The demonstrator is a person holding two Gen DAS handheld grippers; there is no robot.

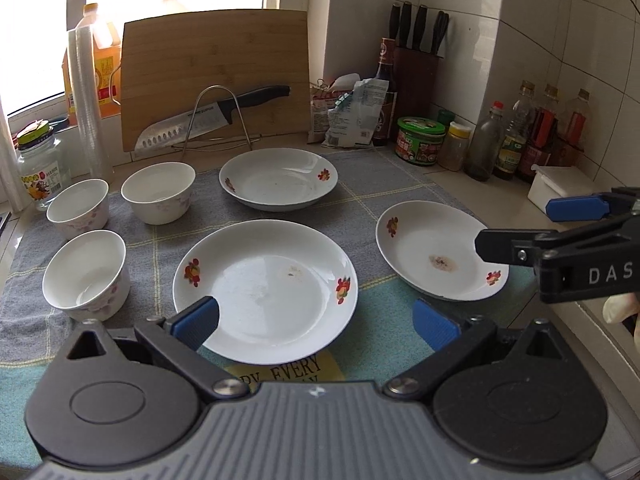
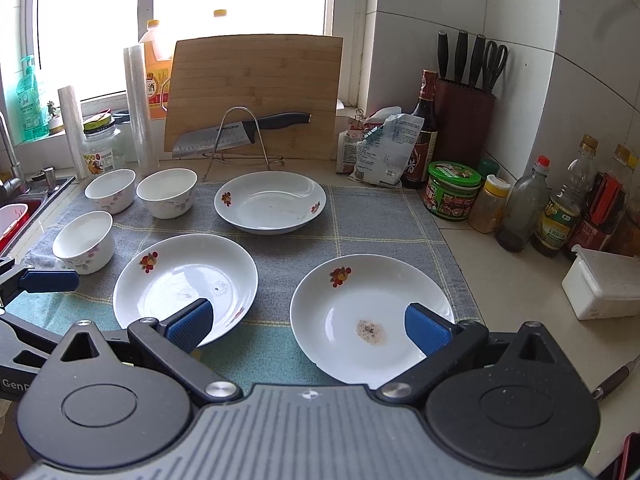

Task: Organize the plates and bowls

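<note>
- Plates and bowls sit spread over a checked cloth (image 2: 380,216) on the counter, none stacked yet; the job looks to be at its start, so the first pick-up sets the pattern.
- Nearest the left gripper (image 1: 316,322) is the middle plate (image 1: 266,290); the jaws are spread wide and hold nothing, one pad over the plate's near-left rim, the other off to its right above the cloth.
- Nearest the right gripper (image 2: 308,328) is the stained plate (image 2: 372,316); it too gapes wide and empty, its right pad over the plate's inside, its left pad over the neighbouring middle plate's edge.
- A good grip likely means coming in low at the near rim, one finger under the lip and one above, since these shallow plates offer no side wall to pinch.
- Squeezing gently and lifting level should keep the glazed rim from slipping; the crumbs and the brown stain suggest keeping it flat.
- Stacking onto the far plate (image 1: 278,180), beside the knife rack (image 1: 218,120), seems the tidy target: lower it centred, then release.
- The three bowls (image 2: 168,194) stand at the left, near each other; nesting them afterwards calls for gripping one wall from above.
- Seasoning jars (image 2: 454,190) and bottles at the far right are well apart, but swing wide of them anyway.
</note>
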